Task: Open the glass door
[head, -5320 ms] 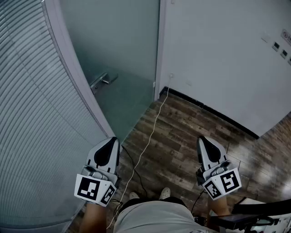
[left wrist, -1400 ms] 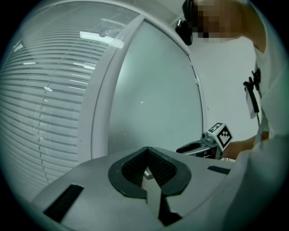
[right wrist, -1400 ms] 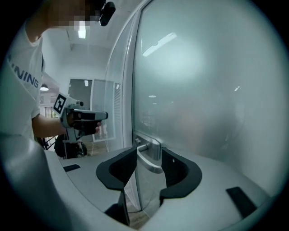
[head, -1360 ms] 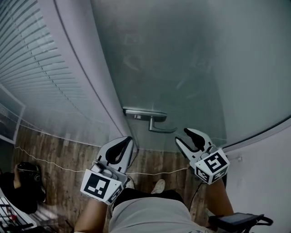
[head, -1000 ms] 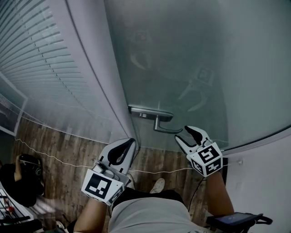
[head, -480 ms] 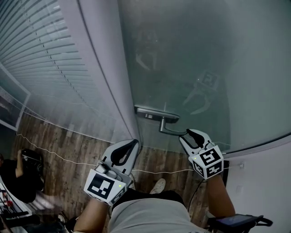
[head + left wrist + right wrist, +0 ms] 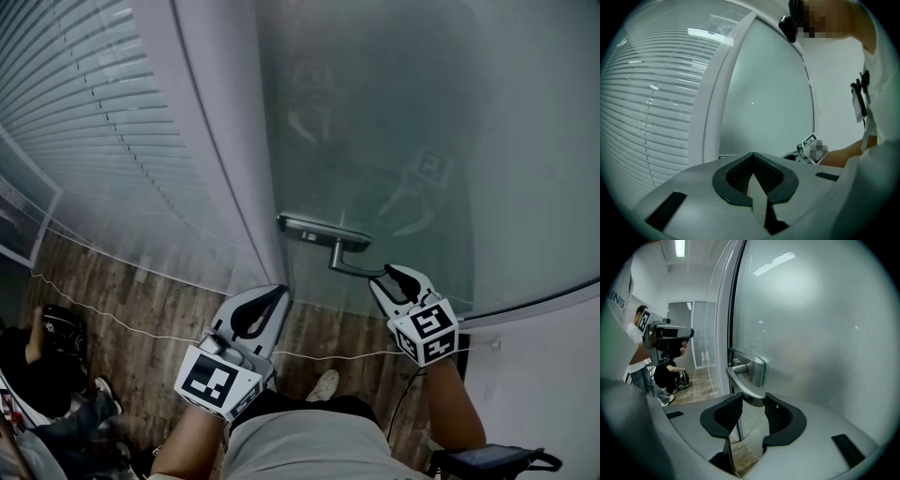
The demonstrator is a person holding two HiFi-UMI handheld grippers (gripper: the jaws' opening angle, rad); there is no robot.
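**Head view.** The right tongs [image 7: 386,276] meet the free end of the door handle [image 7: 349,266] on the glass door [image 7: 394,122]. The left tongs [image 7: 272,294] hang lower and to the left, apart from the handle and near the door's edge.

**Left gripper view.** The left tongs [image 7: 753,177] are pressed together with nothing between them. The glass door [image 7: 764,103] rises just ahead.

**Right gripper view.** The right tongs [image 7: 753,409] have just been closing and pinch the tip of the door handle [image 7: 743,386] between both pads. The handle's plate is beyond the tip.

Wood-plank floor [image 7: 112,354], white cable [image 7: 328,354] lying across
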